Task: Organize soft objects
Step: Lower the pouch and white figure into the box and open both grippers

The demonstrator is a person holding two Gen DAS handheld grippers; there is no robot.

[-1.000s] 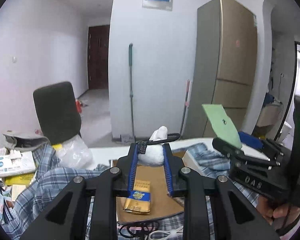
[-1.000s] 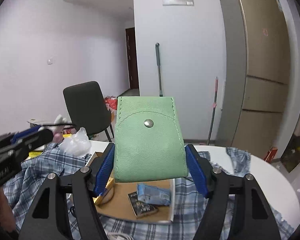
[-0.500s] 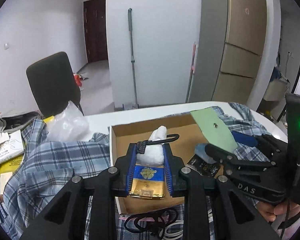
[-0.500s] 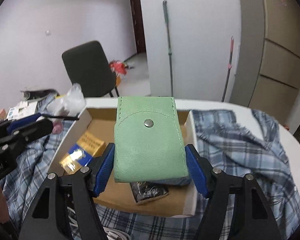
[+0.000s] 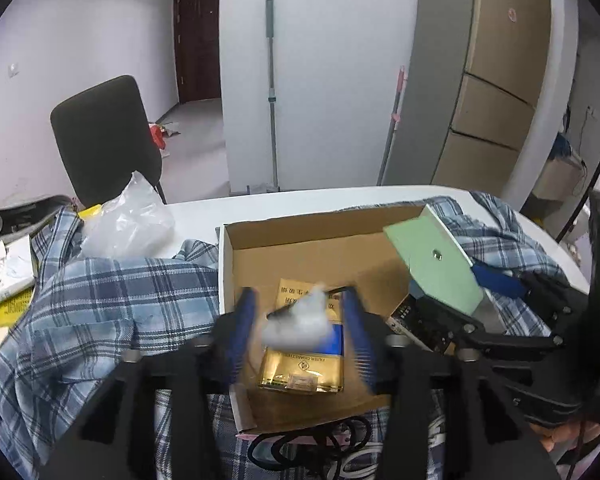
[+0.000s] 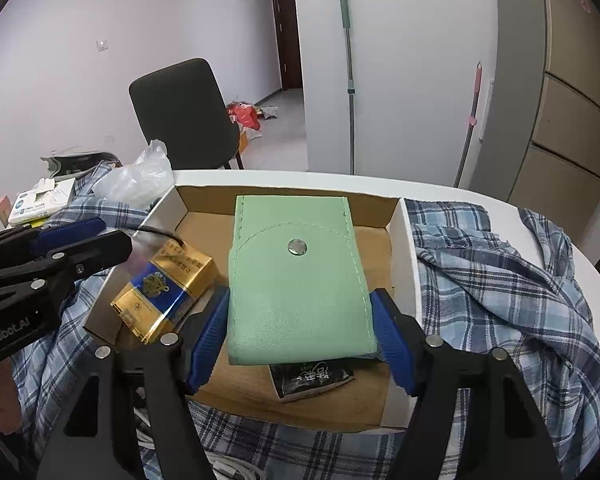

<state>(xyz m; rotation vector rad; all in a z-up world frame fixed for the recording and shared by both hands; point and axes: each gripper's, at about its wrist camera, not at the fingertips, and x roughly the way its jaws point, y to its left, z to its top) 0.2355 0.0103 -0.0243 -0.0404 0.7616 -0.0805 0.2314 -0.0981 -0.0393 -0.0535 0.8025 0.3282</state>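
White soft lump (image 5: pixel 300 320) between opening left hand-held gripper (image 5: pixel 300 332) jaws

A white, rounded worktop (image 6: pixel 452 190) is seen, largely covered by a blue plaid cloth (image 6: pixel 500 280). An open cardboard box (image 6: pixel 398 240) is set on the cloth. A crumpled clear plastic bag (image 5: pixel 128 220) is laid near the box's far left corner, with paper packets (image 6: pixel 36 202) piled at the left edge.

Dim indoor light; fisheye edges warped; left fingers (image 5: pixel 244 332) motion-blurred.
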